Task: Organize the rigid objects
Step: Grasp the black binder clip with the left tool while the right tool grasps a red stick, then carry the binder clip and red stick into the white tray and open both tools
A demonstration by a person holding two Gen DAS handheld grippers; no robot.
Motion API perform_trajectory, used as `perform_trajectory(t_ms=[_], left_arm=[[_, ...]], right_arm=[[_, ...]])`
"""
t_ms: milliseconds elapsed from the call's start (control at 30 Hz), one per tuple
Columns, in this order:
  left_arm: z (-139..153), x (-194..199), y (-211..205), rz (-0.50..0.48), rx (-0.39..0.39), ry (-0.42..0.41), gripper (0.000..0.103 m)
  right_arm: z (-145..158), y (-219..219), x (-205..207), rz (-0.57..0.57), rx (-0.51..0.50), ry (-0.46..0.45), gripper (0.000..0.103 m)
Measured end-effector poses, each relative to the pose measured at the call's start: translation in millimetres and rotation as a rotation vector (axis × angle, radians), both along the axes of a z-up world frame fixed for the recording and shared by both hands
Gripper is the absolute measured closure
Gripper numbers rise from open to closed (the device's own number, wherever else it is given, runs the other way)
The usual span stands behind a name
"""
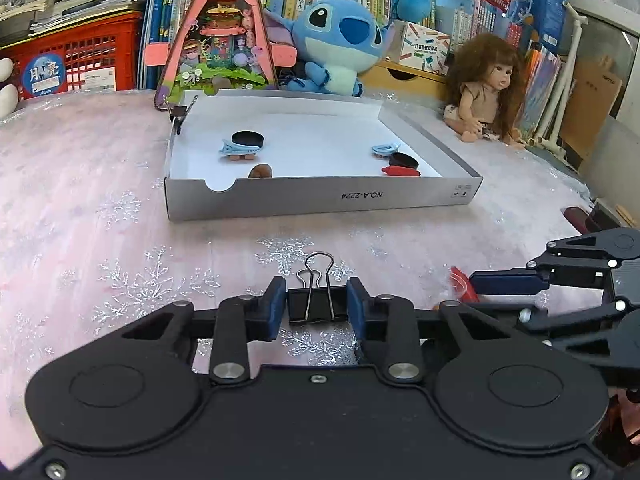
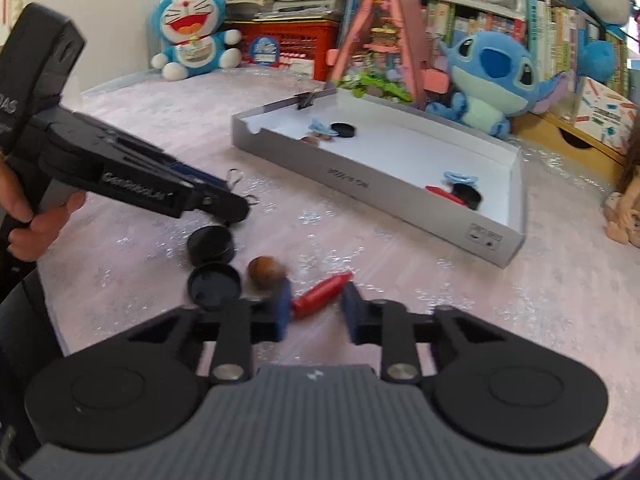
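So the box (image 1: 320, 200) sits in the middle, with a few small things already inside. Low down, the left gripper (image 1: 317, 307) squeezes a black clip (image 1: 316, 304). The right gripper (image 2: 314, 307) closes around a red clip (image 2: 320, 292). Two caps (image 2: 212, 264) and a nut (image 2: 264, 270) still wait outside.

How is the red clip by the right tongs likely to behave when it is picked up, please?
The red clip looks like smooth hard plastic, so probably stiff and light. Its rounded, tapered body lies slanted between the right tongs, so it may twist or slip. It could open if squeezed at its wide end.
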State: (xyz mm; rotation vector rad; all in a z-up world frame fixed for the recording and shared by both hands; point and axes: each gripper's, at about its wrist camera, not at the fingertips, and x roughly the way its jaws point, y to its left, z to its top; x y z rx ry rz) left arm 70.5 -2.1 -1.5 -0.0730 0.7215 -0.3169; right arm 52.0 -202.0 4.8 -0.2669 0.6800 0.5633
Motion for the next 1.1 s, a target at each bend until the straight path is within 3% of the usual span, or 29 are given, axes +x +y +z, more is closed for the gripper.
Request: perform_trajectory(t_ms=[133,233,500,567,667,767,933,1000,1100], left_arm=[[4,1,4,0.029,0.004,-0.013,0.072],[8,2,7,0.043,0.006,-0.024,0.072],[14,7,11,0.064,0.014,-0.039,0.072],[14,7,12,0.067,0.012,-0.036,0.072],[13,8,13,0.072,0.008,-0.035,0.072],[12,9,13,0.087,0.008,-0.024,0.072],[14,11,16,0.103,0.008,-0.033,0.072],[15,10,17,0.108,0.006,-0.041,0.072],[16,9,18,0.115,0.002,-0.04,0.072]], right_arm=[[4,-10,6,-0.082,0.027,0.004,0.079],[3,-13,12,-0.155,-0.014,-0.011,0.078],[1,-20,24,-0.334,-0.122,-0.037,0.064],[1,-23,24,-0.364,-0.142,-0.039,0.058],[5,-32,22,-0.355,-0.103,-0.006,0.057],[2,-36,24,-0.387,-0.141,0.0,0.057],[2,-44,29,-0.588,-0.182,-0.014,0.057],[4,-44,26,-0.582,-0.143,-0.011,0.057],[6,-41,18,-0.484,-0.083,-0.011,0.054]])
